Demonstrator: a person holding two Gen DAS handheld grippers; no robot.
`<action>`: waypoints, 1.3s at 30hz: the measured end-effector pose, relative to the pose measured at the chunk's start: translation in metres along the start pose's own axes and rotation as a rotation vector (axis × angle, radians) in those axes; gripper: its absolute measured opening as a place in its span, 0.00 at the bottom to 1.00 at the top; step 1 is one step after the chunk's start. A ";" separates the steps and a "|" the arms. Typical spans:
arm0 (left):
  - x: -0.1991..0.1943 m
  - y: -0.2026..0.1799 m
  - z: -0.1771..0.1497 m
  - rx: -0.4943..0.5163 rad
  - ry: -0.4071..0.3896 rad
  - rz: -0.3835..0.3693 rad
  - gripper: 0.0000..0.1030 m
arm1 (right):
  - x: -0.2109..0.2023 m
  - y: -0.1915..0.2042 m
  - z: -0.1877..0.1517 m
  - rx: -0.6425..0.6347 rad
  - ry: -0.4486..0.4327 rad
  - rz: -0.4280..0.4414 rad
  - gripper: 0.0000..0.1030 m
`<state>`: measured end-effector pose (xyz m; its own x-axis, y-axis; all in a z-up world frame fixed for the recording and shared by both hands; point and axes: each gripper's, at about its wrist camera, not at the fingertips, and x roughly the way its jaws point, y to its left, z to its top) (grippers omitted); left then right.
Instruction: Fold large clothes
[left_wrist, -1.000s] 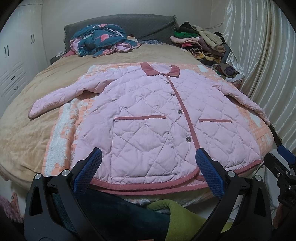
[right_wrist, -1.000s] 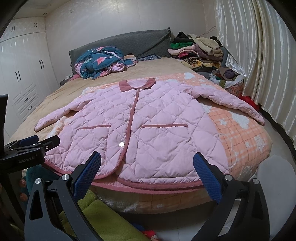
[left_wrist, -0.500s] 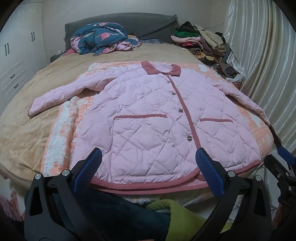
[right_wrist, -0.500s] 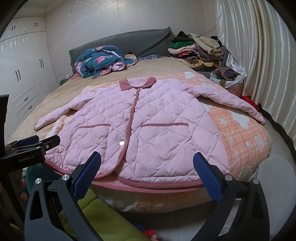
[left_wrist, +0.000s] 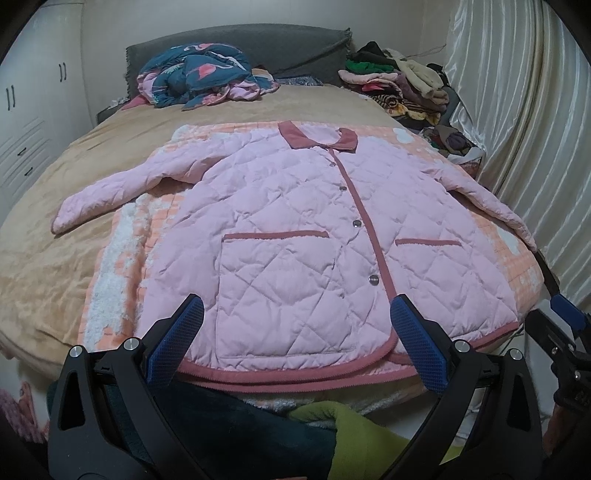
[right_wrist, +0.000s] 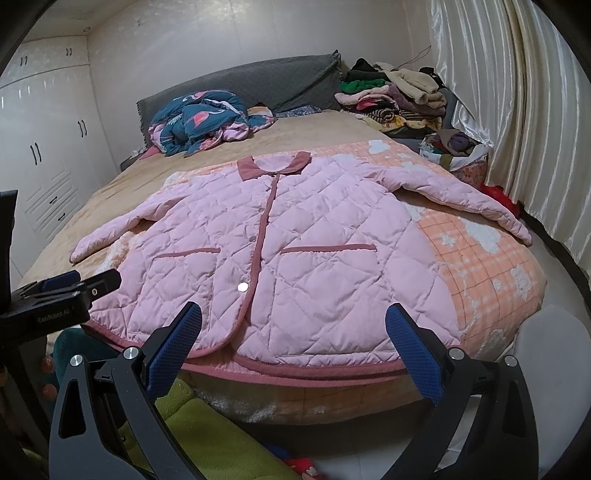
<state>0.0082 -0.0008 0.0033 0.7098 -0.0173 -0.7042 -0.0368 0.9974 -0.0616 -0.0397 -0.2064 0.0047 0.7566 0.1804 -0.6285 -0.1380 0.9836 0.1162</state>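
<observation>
The pink quilted jacket (left_wrist: 295, 236) lies flat and buttoned on the bed (left_wrist: 55, 258), its hem partly hidden behind the spread, empty left tongs (left_wrist: 295, 336) and right tongs (right_wrist: 293, 339), right cuff drooping over the bed's edge.

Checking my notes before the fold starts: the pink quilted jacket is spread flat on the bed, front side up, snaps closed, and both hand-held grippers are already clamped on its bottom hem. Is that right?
Not quite. The pink quilted jacket does lie flat on the bed, front up and snapped shut, but neither gripper is clamped on the hem. The left wrist view shows the left hand-held gripper wide open short of the hem, and the right wrist view shows the right hand-held gripper likewise open.
</observation>
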 end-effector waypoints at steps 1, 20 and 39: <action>0.001 0.000 0.002 -0.002 0.000 0.003 0.92 | 0.002 -0.001 0.002 -0.001 -0.002 0.000 0.96; 0.035 -0.030 0.064 0.030 0.015 -0.019 0.92 | 0.030 -0.044 0.062 0.057 -0.034 -0.008 0.96; 0.091 -0.053 0.122 0.056 0.019 -0.019 0.92 | 0.082 -0.100 0.102 0.164 -0.026 -0.073 0.96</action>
<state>0.1609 -0.0469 0.0288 0.6967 -0.0368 -0.7164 0.0160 0.9992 -0.0358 0.1016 -0.2899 0.0198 0.7775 0.1063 -0.6198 0.0225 0.9803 0.1963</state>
